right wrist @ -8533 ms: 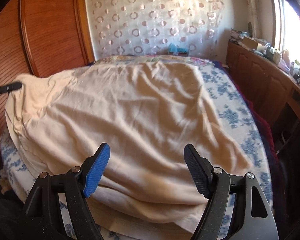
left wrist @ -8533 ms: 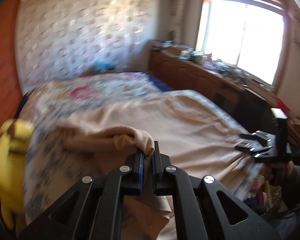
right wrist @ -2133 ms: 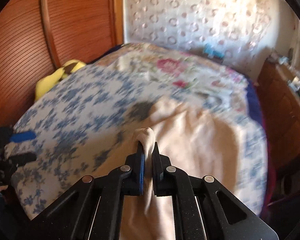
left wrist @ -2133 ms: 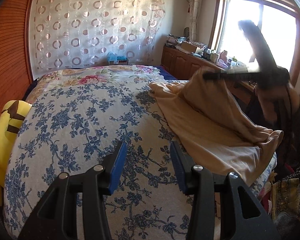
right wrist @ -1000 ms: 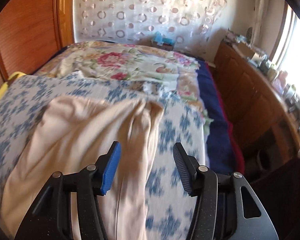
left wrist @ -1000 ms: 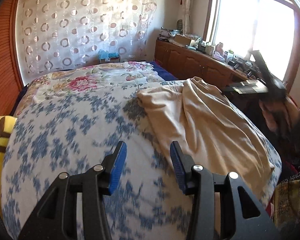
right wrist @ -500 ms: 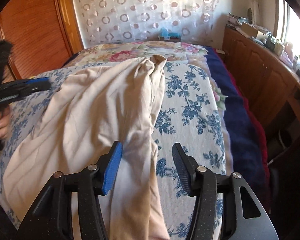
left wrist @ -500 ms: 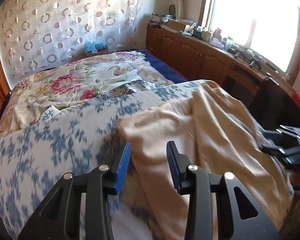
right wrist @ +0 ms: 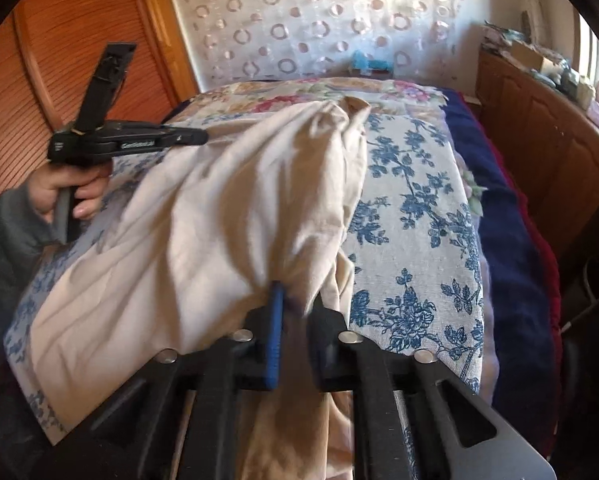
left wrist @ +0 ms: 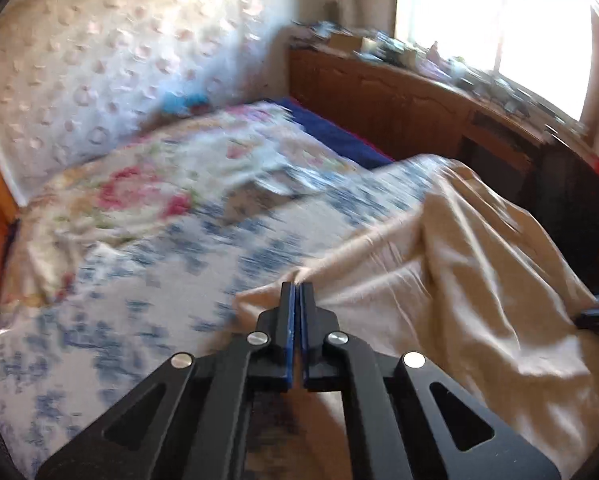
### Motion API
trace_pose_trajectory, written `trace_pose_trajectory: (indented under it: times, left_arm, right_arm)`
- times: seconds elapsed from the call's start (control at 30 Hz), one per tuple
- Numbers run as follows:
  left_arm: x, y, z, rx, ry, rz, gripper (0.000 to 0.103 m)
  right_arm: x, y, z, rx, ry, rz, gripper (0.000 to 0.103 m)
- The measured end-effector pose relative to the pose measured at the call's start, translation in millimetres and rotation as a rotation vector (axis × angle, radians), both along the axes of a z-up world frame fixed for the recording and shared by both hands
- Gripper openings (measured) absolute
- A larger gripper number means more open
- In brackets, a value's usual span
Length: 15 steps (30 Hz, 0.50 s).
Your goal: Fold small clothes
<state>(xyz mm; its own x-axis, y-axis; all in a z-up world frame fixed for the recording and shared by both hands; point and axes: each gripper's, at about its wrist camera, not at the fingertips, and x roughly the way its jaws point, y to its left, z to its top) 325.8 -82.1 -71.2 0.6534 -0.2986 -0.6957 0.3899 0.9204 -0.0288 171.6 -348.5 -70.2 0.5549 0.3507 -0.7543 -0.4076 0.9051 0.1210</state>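
Note:
A large cream cloth (left wrist: pixel 459 280) lies bunched across the right half of the bed, also in the right wrist view (right wrist: pixel 219 208). My left gripper (left wrist: pixel 298 286) is shut on the cloth's left edge; it also shows at the left of the right wrist view (right wrist: pixel 195 136), held in a hand. My right gripper (right wrist: pixel 295 292) is shut on a gathered fold of the cloth at its near edge, and fabric hangs down between the fingers. The left wrist view is blurred.
The bed has a blue floral sheet (right wrist: pixel 415 216) and a pink floral quilt (left wrist: pixel 139 188) at the far end. A wooden cabinet (left wrist: pixel 399 104) with clutter runs under the window on the right. A ribbed wooden panel (right wrist: pixel 59 52) stands on the left.
Both grippers were open half a second ago; now both have closed on the cream cloth. The left gripper moved onto the cloth's left edge, the right onto its near fold.

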Motion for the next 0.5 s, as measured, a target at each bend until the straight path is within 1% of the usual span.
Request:
trace_pose_trajectory:
  times: [0.03, 0.1, 0.13, 0.17, 0.2, 0.23, 0.27, 0.33, 0.4, 0.43, 0.47, 0.5]
  left_arm:
    - [2.7, 7.9, 2.3, -0.006, -0.006, 0.031, 0.000]
    - [5.6, 18.0, 3.0, -0.019, 0.006, 0.040, 0.000]
    - [5.8, 20.5, 2.7, -0.024, 0.007, 0.043, 0.000]
    - [4.9, 21.7, 2.6, -0.031, 0.014, 0.036, 0.000]
    - [3.4, 21.3, 3.3, -0.032, 0.024, 0.029, 0.002]
    - [1.5, 21.2, 4.0, -0.023, 0.026, 0.032, 0.007]
    - [-3.5, 20.5, 6.5, -0.012, 0.016, 0.037, 0.010]
    - [-21.4, 18.9, 14.0, -0.021, 0.001, -0.009, 0.022]
    - [-42.0, 16.6, 19.3, -0.012, -0.008, -0.050, 0.028]
    - [-56.2, 14.4, 21.5, 0.003, -0.010, -0.062, 0.030]
    - [-66.0, 13.3, 23.0, 0.011, -0.008, -0.071, 0.031]
    - [-80.4, 12.1, 23.1, 0.010, -0.003, -0.085, 0.033]
  right_arm:
    - [-3.9, -0.9, 4.2, -0.005, -0.012, -0.005, 0.005]
    - [-13.7, -5.9, 10.8, -0.010, -0.021, -0.030, 0.005]
    - [-23.4, -13.6, 17.0, 0.012, -0.014, -0.050, 0.005]
    - [-23.4, -13.6, 17.0, 0.012, -0.014, -0.050, 0.005]
    - [-26.6, -15.6, 17.7, 0.022, -0.007, -0.054, 0.005]
    - [-29.0, -16.0, 17.7, 0.019, -0.005, -0.061, 0.006]
    - [-30.4, -15.2, 17.4, 0.008, -0.007, -0.069, 0.007]
    - [-32.4, -13.7, 18.4, -0.016, -0.015, -0.087, 0.020]
    - [-39.6, -14.1, 24.4, -0.008, -0.033, -0.092, 0.028]
    - [-43.2, -14.3, 27.1, -0.002, -0.042, -0.089, 0.035]
    - [-47.4, -14.6, 30.2, 0.001, -0.050, -0.089, 0.040]
    - [-53.2, -15.1, 32.8, 0.001, -0.058, -0.089, 0.049]
